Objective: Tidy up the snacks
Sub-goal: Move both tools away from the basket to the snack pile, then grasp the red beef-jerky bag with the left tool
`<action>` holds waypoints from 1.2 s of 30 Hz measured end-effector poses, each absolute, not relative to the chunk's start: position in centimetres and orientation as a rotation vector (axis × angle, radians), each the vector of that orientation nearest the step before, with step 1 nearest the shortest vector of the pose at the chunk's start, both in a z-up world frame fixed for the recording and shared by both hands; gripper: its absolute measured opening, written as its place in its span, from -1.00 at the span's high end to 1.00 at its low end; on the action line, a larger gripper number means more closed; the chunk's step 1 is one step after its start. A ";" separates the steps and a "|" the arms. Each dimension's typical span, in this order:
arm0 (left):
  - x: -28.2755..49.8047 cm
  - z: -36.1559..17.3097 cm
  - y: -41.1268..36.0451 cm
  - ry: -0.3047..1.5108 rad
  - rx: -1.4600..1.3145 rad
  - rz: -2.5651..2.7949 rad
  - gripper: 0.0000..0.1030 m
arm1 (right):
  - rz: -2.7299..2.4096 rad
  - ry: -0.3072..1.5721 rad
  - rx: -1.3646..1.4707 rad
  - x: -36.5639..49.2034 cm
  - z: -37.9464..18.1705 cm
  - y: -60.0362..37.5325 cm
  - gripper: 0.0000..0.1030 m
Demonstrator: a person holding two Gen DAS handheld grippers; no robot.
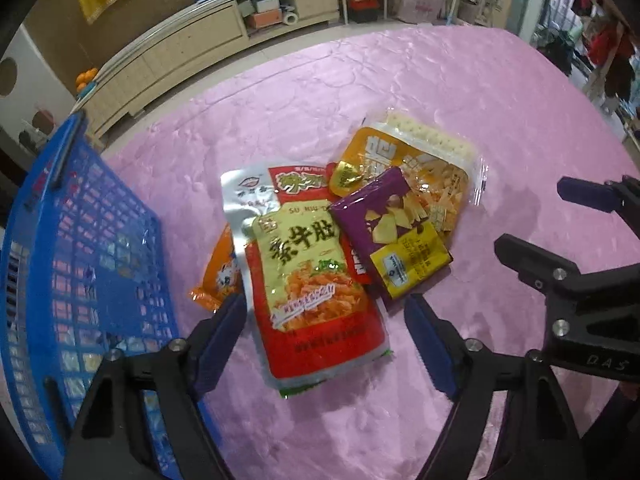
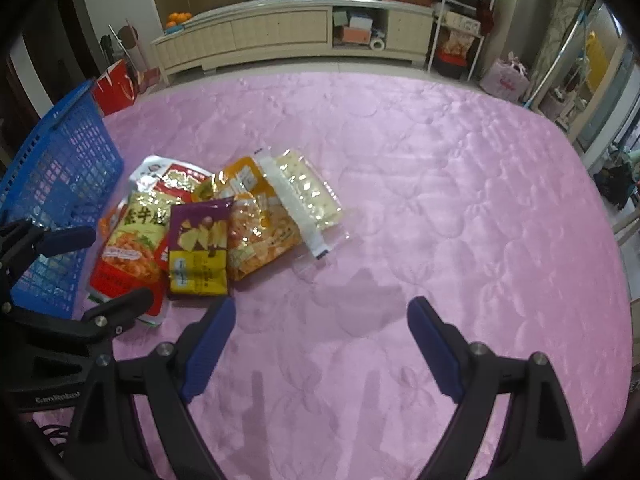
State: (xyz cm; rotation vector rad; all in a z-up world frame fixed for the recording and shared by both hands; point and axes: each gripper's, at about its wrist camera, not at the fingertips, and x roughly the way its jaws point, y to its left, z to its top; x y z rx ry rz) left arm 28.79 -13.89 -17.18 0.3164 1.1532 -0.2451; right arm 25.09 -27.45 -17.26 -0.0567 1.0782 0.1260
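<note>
A pile of snack packets lies on the pink tablecloth. A large red and yellow packet (image 1: 316, 288) lies nearest, between the fingers of my open left gripper (image 1: 326, 314), which hovers over its near end. Beside it lie a purple chip packet (image 1: 384, 228), an orange packet (image 1: 404, 168), a clear cracker pack (image 1: 436, 136) and a small orange packet (image 1: 220, 272). The pile also shows in the right wrist view: red packet (image 2: 128, 248), purple packet (image 2: 200, 248), cracker pack (image 2: 308, 196). My right gripper (image 2: 322, 316) is open and empty over bare cloth, right of the pile.
A blue plastic basket (image 1: 80, 248) stands at the left of the pile; it also shows in the right wrist view (image 2: 60, 184). The pink tablecloth (image 2: 440, 200) stretches far to the right. A low cabinet (image 2: 280, 36) and shelves stand beyond the table.
</note>
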 end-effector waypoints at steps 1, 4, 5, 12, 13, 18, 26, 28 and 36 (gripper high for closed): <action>28.9 -17.4 -14.1 1.160 0.327 -0.251 -0.42 | 0.127 1.081 -0.056 25.1 -17.4 -27.4 -0.76; 29.2 -18.4 -14.4 1.177 0.376 -0.250 -0.34 | 0.128 1.092 -0.049 25.3 -17.8 -27.5 -0.76; 29.2 -18.7 -14.4 1.176 0.382 -0.241 -0.30 | 0.128 1.096 -0.048 25.4 -17.9 -27.5 -0.76; 28.9 -18.2 -13.8 1.168 0.339 -0.277 0.11 | 0.115 1.100 -0.039 25.4 -17.5 -27.6 -0.76; 28.7 -18.1 -13.9 1.163 0.343 -0.285 0.17 | 0.115 1.099 -0.037 25.4 -17.4 -27.7 -0.76; 27.0 -17.0 -14.2 1.122 0.326 -0.308 0.38 | 0.111 1.092 -0.043 24.6 -16.6 -28.2 -0.76; 25.0 -13.3 -12.5 1.025 0.215 -0.305 0.47 | 0.133 1.092 0.004 24.1 -15.6 -28.9 -0.76; 24.6 -12.5 -12.0 1.002 0.203 -0.305 0.47 | 0.152 1.100 0.023 24.2 -15.6 -28.8 -0.76; 24.5 -12.0 -11.1 0.977 0.203 -0.281 0.47 | 0.253 1.101 0.012 25.4 -15.7 -26.3 -0.63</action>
